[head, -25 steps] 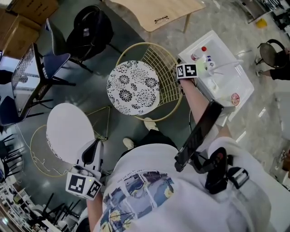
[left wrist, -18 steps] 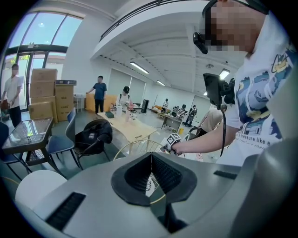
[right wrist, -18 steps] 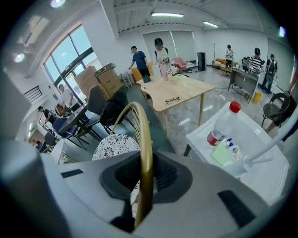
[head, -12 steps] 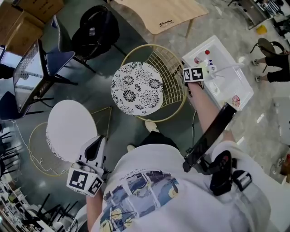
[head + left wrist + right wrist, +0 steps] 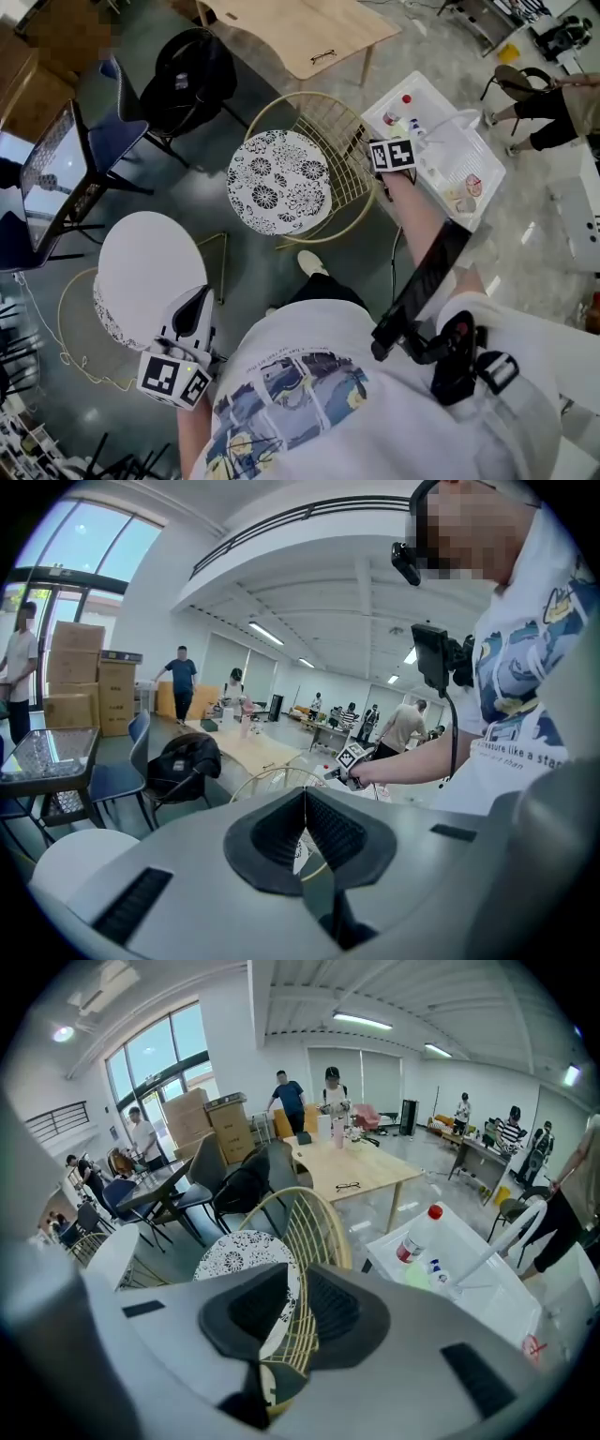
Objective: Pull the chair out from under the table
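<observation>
— What has changed since a second ago?

— Close in, little. The left gripper [image 5: 305, 832] still hangs low by the person's side, just beside the white round seat [image 5: 150, 272]. Farther out, the right gripper [image 5: 298, 1314] stays at the back of the chair [image 5: 278, 181]. The head view has swung a bit, and I cannot tell whether the chair itself has shifted.

— And the jaws?

— The left pair is pressed together with nothing between the pads. The right pair is opening. There is a narrow gap, and the chair's gold wire back [image 5: 314, 1232] runs through it. The pads look clear of the wire rather than pinching it.

— Where does the chair stand?

— On the floor in front of the person. Its patterned round cushion faces up and its back is just beside the white tray table [image 5: 436, 183], where a red-capped bottle [image 5: 417, 1237] stands. The wooden table [image 5: 300, 33] lies beyond the chair, near its far rim but not over it.
</observation>
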Demonstrator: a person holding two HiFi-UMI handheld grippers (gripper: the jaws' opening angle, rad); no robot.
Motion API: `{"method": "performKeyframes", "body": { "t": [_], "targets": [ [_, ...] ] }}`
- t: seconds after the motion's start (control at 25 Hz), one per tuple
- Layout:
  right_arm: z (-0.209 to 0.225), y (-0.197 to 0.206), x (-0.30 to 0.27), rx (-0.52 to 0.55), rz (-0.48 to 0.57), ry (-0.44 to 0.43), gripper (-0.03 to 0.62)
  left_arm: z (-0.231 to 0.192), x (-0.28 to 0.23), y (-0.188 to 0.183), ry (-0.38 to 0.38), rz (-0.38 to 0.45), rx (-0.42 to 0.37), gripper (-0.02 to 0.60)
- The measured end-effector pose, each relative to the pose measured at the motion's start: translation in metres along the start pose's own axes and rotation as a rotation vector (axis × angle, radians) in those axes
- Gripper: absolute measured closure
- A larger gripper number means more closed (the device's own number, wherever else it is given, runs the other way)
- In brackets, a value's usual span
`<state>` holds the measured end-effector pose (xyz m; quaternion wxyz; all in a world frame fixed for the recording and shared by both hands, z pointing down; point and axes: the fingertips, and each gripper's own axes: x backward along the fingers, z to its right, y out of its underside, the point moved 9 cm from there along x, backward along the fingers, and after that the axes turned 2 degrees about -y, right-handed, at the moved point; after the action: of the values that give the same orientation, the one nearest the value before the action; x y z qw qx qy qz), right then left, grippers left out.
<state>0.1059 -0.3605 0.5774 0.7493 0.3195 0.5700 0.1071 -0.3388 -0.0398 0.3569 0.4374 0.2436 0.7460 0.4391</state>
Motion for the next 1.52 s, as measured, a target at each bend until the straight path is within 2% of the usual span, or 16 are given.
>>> {"method": "performKeyframes", "body": {
  "t": [0.36,0.6,0.88,1.52],
  "targets": [
    [-0.110,0.048,0.061,0.099,0.012,-0.078,0.536,-0.002,0.071,0.035,0.065,0.045,-0.043,0.571],
    [-0.197,0.080,0.103,0.203,0.028,-0.175,0.553,-0.003,0.119,0.064,0.067,0.035,-0.035,0.571],
    [-0.277,0.113,0.148,0.251,0.070,-0.276,0.559,0.004,0.154,0.090,0.095,0.041,-0.046,0.571],
    [-0.387,0.141,0.215,0.406,0.126,-0.454,0.574,0.018,0.177,0.116,0.137,0.052,-0.041,0.571]
  ]
}}
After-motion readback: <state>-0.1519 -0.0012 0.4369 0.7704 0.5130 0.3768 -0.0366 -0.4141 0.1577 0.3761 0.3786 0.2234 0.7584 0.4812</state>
